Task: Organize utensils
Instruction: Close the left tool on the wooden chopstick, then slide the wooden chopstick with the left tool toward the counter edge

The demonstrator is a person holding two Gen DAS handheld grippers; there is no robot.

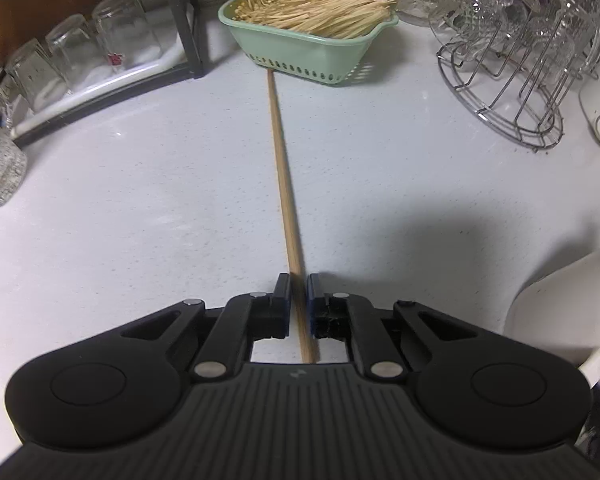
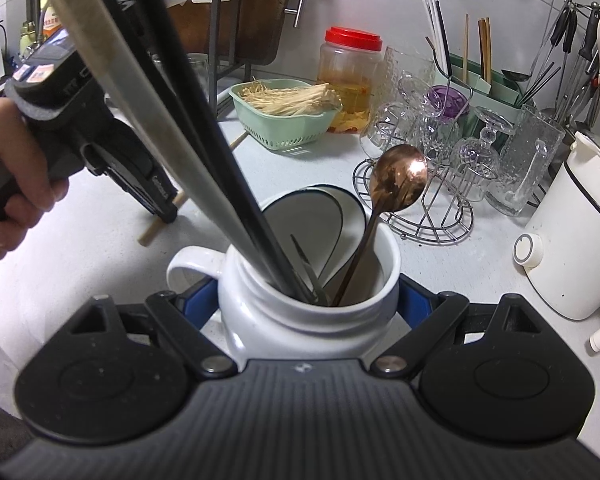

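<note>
step: grab last chopstick | L gripper (image 1: 299,306) narrow, pinching chopstick (image 1: 281,160) flat on counter (image 1: 140,200) | R gripper (image 2: 309,300) wide round mug (image 2: 300,320) w/ spoon (image 2: 398,180) | next, prob: lift, tip into mug

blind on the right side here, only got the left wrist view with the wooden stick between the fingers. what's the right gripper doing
Observer: The right gripper has its fingers on either side of a white mug that serves as the utensil holder.
Operator: anything in the mug already
Observer: Yes, a copper spoon stands in it, bowl end up, beside some long dark utensils.
Operator: where's my stick relative to the mug
Observer: The wooden stick lies on the counter to the mug's left, with the left gripper down over it; the right wrist view cannot show whether it is gripped.
</note>
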